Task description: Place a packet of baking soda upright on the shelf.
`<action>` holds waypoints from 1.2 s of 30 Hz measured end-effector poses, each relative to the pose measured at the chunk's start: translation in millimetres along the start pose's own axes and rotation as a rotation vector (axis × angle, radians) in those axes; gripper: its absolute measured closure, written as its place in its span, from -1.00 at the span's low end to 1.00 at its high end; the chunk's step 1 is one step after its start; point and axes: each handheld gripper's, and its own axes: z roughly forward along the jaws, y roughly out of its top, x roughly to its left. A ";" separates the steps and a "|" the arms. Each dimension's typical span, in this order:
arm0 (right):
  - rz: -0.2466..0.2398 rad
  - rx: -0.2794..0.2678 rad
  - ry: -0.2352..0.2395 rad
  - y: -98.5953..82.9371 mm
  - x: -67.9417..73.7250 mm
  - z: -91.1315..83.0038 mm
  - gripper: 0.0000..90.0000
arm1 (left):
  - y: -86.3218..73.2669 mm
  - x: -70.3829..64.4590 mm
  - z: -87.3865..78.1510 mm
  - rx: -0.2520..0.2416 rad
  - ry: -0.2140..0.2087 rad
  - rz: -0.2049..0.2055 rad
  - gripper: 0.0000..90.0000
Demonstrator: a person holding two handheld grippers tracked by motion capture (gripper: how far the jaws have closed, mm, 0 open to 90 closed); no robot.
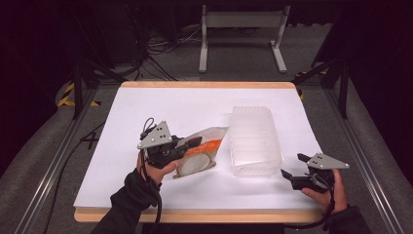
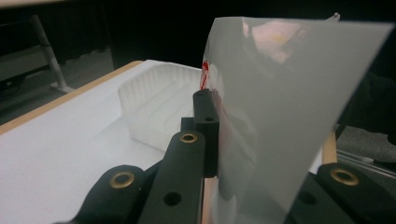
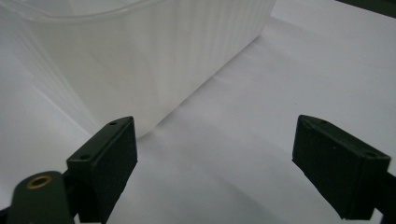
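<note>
A flat snack pouch [image 1: 202, 151], white with orange and red print, is held just above the table left of centre. My left gripper [image 1: 195, 143] is shut on its left edge; in the left gripper view the pouch [image 2: 280, 116] stands between the jaws and hides the right one. A translucent ribbed plastic tub [image 1: 254, 140] stands right of the pouch, and its wall [image 3: 140, 60] rises close ahead in the right gripper view. My right gripper [image 1: 294, 168] is open near the tub's front right corner, with nothing between its jaws [image 3: 215, 158].
A white sheet [image 1: 160, 109] covers the wooden table. The tub [image 2: 154, 105] lies beyond the pouch in the left gripper view. Metal rails run along both sides of the table, and a white frame [image 1: 241, 34] with cables stands on the floor behind.
</note>
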 end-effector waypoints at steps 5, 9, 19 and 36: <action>0.003 -0.003 0.002 0.1 -0.1 -0.4 -0.67 | 13.0 7.0 10.8 0.008 -0.002 0.019 1.00; 0.010 -0.002 0.004 -0.3 -0.6 -0.1 -0.67 | 29.1 12.5 18.1 -0.022 -0.011 0.034 1.00; 0.011 -0.003 0.014 -0.7 -1.6 -0.6 -0.67 | 51.5 12.8 46.8 -0.062 -0.064 0.064 1.00; 0.014 -0.015 0.012 -1.3 -3.0 -2.7 -0.67 | 73.4 6.2 91.8 -0.117 -0.164 0.084 1.00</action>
